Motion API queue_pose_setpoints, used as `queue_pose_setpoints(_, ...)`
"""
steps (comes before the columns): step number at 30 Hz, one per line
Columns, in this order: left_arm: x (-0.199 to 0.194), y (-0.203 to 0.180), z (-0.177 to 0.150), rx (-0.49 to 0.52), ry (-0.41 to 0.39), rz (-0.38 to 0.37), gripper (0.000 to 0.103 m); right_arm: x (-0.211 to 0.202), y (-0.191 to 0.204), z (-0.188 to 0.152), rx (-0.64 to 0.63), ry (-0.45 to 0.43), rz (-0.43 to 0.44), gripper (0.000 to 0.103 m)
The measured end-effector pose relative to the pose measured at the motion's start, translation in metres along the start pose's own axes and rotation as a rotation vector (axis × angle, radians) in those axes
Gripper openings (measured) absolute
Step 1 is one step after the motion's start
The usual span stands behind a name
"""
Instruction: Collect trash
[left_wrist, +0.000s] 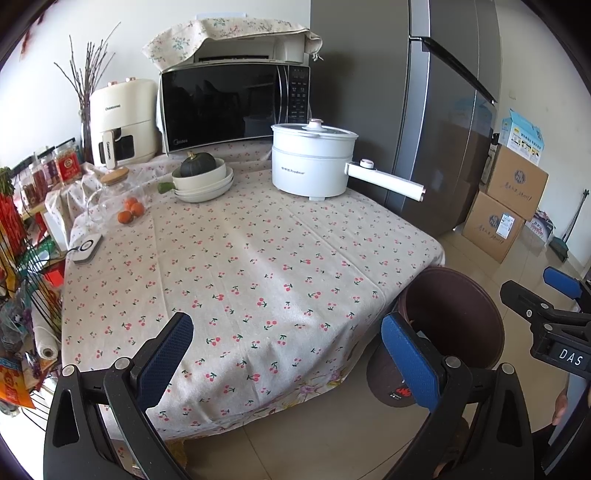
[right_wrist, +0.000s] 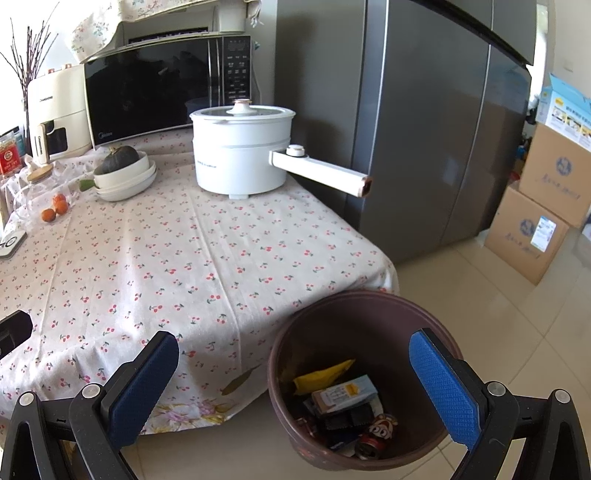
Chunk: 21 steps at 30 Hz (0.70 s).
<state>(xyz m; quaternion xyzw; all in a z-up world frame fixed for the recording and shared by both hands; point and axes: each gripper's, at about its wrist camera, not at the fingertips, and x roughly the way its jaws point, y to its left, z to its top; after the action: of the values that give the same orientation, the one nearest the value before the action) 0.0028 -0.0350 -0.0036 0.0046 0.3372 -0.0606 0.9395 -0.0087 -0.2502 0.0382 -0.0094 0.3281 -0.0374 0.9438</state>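
Observation:
A dark brown trash bin (right_wrist: 373, 310) stands on the floor at the table's near right corner; it also shows in the left wrist view (left_wrist: 461, 317). Inside lie several pieces of trash: a yellow wrapper (right_wrist: 321, 376), a small box (right_wrist: 347, 395), a crushed can (right_wrist: 376, 435). My right gripper (right_wrist: 295, 384) is open and empty, above the bin's near side. My left gripper (left_wrist: 291, 358) is open and empty, over the table's front edge. The right gripper (left_wrist: 554, 306) shows at the right of the left wrist view.
The table has a cherry-print cloth (left_wrist: 240, 266). At its back stand a white electric pot (left_wrist: 314, 162) with a long handle, stacked bowls with a squash (left_wrist: 203, 177), oranges (left_wrist: 131, 212), a microwave (left_wrist: 236, 107). A grey fridge (right_wrist: 424, 129) and cardboard boxes (right_wrist: 532, 229) stand to the right.

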Motion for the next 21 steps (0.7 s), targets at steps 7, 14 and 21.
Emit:
queue_pose_setpoints(7, 0.0001, 0.0001, -0.0006, -0.004, 0.006, -0.002, 0.103, 0.0003, 0.0023, -0.0006, -0.006, 0.001, 0.002, 0.103)
queue_pose_setpoints(14, 0.0012, -0.0006, -0.0012, 0.001, 0.011, -0.006, 0.103, 0.0001, 0.0029, -0.0005, -0.006, 0.000, 0.001, 0.102)
queue_pose_setpoints(21, 0.0025, -0.0012, -0.0023, -0.001, 0.020, -0.033, 0.103, -0.0006, 0.0021, -0.0009, -0.006, -0.003, -0.003, 0.103)
